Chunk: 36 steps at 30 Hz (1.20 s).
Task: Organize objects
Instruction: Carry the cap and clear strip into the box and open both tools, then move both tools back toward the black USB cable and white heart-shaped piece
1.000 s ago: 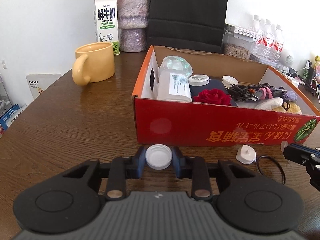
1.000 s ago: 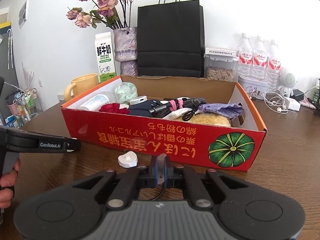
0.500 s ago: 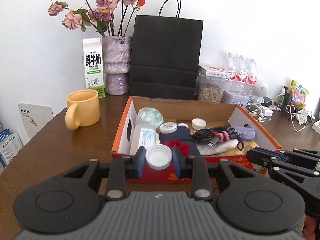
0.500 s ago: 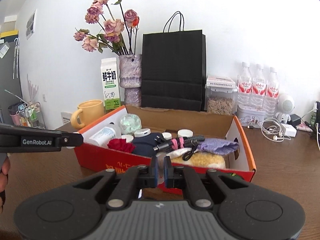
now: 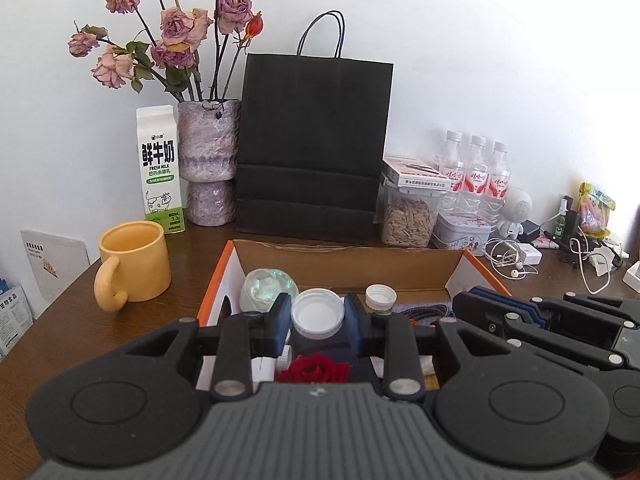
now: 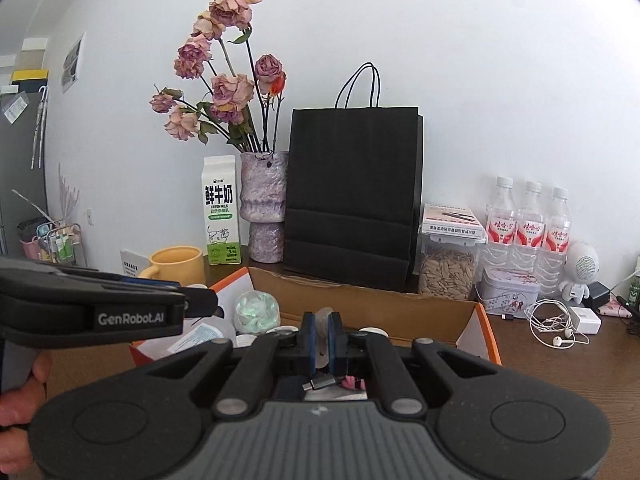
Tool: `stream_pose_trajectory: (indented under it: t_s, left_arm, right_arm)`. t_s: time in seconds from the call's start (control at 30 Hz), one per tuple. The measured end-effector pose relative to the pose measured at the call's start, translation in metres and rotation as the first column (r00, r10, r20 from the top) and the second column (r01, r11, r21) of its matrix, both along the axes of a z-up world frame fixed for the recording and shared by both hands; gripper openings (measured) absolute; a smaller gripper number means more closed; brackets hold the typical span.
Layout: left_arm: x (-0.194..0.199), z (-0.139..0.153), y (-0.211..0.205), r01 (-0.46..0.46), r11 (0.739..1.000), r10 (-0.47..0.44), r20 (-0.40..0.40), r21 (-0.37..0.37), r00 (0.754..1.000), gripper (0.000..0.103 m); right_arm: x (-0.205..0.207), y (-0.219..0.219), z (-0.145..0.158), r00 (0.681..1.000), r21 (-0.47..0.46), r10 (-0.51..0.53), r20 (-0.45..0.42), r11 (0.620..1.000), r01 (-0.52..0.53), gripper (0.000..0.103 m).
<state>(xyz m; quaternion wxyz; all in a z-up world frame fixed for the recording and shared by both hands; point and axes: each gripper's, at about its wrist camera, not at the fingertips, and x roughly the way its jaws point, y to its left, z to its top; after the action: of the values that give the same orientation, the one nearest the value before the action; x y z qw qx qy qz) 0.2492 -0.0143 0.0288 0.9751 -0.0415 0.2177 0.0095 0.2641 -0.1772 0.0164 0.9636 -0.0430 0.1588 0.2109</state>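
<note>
Left gripper (image 5: 318,314) clamps a white cap (image 5: 318,313) above the box (image 5: 348,266) — right gripper (image 6: 321,338) pinches a pale, translucent piece (image 6: 322,317).

Left claw (image 5: 318,314) gripping (pads apart), right claw (image 6: 321,338) closed

My own tool hides most of the box (image 5: 400,268), so I see only a bit of the red flower (image 5: 314,368). Something pale sits pinched in my right gripper (image 6: 322,340), but I cannot tell what. My hand (image 6: 18,404) is cut off at the edge.
</note>
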Motion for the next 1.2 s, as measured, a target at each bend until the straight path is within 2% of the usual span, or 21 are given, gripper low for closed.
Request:
stream_pose_trajectory:
  t_s: [0.17,0.37,0.63,0.7,0.73,0.77,0.8,0.83,0.87,0.9,1.2]
  left_arm:
    - [0.031,-0.009,0.000,-0.004,1.000,0.003,-0.010,-0.010,1.000,0.029]
    - [0.068,-0.020,0.001,0.013,1.000,-0.013,-0.045,-0.017,0.999,0.029]
    - [0.089,-0.030,0.008,0.025,1.000,-0.024,-0.072,0.003,0.997,0.030]
    - [0.090,-0.031,0.009,0.029,1.000,-0.028,-0.075,0.004,0.997,0.045]
    - [0.089,-0.030,0.010,0.025,1.000,-0.025,-0.071,0.005,0.997,0.064]
    - [0.087,-0.030,0.010,0.023,1.000,-0.023,-0.060,0.006,0.998,0.087]
    - [0.086,-0.029,0.010,0.021,1.000,-0.021,-0.050,0.008,0.999,0.099]
    - [0.083,-0.028,0.010,0.008,1.000,-0.007,-0.033,0.012,0.999,0.103]
    - [0.083,-0.026,0.011,0.004,1.000,-0.004,-0.027,0.015,1.000,0.103]
    - [0.083,-0.026,0.011,0.003,1.000,-0.002,-0.032,0.014,0.999,0.103]
    - [0.063,-0.023,0.016,-0.028,1.000,0.028,-0.029,-0.007,0.999,0.103]
  right_arm:
    - [0.027,0.000,-0.007,1.000,0.022,-0.008,-0.003,1.000,0.008,0.005]
    - [0.060,0.000,-0.017,0.999,0.003,0.007,-0.032,1.000,-0.007,0.005]
    - [0.087,0.001,-0.033,0.996,-0.036,0.004,-0.089,0.999,-0.007,0.006]
    - [0.088,0.001,-0.036,0.995,-0.049,-0.007,-0.103,0.999,0.002,0.014]
    - [0.088,0.000,-0.037,0.994,-0.056,-0.016,-0.106,0.998,0.010,0.018]
    - [0.088,0.000,-0.038,0.993,-0.065,-0.022,-0.112,0.998,0.015,0.034]
    - [0.088,-0.001,-0.038,0.993,-0.070,-0.030,-0.115,0.997,0.022,0.055]
    - [0.087,-0.001,-0.039,0.993,-0.070,-0.041,-0.110,0.997,0.033,0.068]
    - [0.086,-0.001,-0.039,0.993,-0.073,-0.052,-0.103,0.996,0.044,0.095]
    - [0.085,-0.001,-0.039,0.994,-0.077,-0.057,-0.094,0.996,0.049,0.103]
    - [0.065,0.002,-0.037,0.997,-0.102,-0.066,-0.047,0.993,0.061,0.103]
